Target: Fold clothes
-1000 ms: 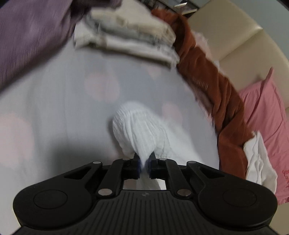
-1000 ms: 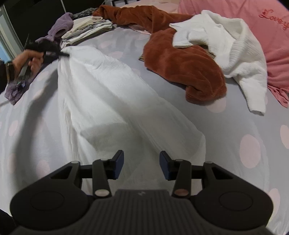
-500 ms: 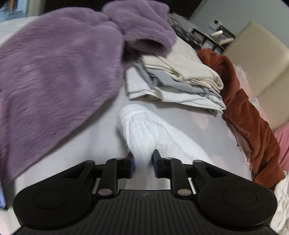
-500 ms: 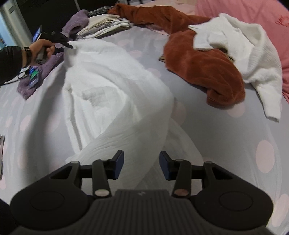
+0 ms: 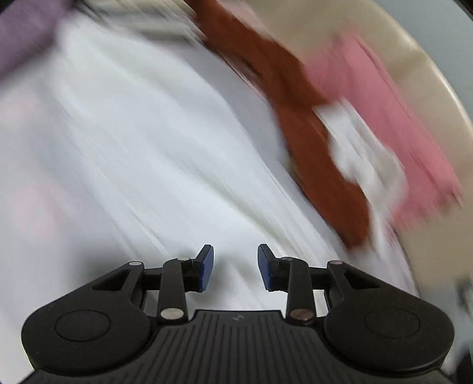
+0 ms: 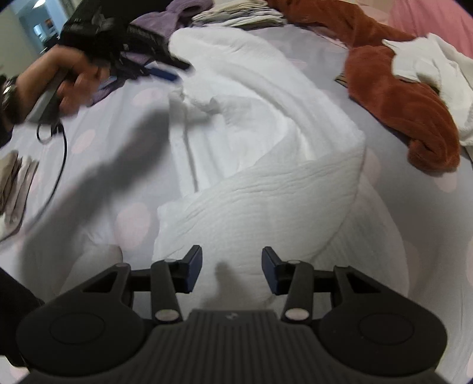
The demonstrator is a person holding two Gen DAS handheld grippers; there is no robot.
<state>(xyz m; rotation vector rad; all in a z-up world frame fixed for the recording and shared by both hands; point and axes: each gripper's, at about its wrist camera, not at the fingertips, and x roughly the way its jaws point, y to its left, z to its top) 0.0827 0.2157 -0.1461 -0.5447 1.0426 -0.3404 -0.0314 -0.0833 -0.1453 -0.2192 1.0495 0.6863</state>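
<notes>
The left tongs (image 5: 235,267) are opening, their blue pads (image 5: 206,265) standing apart with nothing between them; that view is smeared by motion, so little else in it can be told. From the right wrist view, the left tongs (image 6: 170,69) are hovering beside the far end of the white garment (image 6: 266,165), held in the person's left hand (image 6: 63,79).

The right tongs (image 6: 232,273) are standing open over the near end of the white garment, gripping nothing. The garment is lying rumpled along the middle of the bed (image 6: 97,177), which is wearing a pale sheet with pink dots.

A rust-brown garment (image 6: 396,97) is sprawling toward the bed's far right side with a second white garment (image 6: 437,73) lying on it. A folded stack (image 6: 245,13) is sitting at the far edge, just beside a purple fleece (image 6: 183,11).
</notes>
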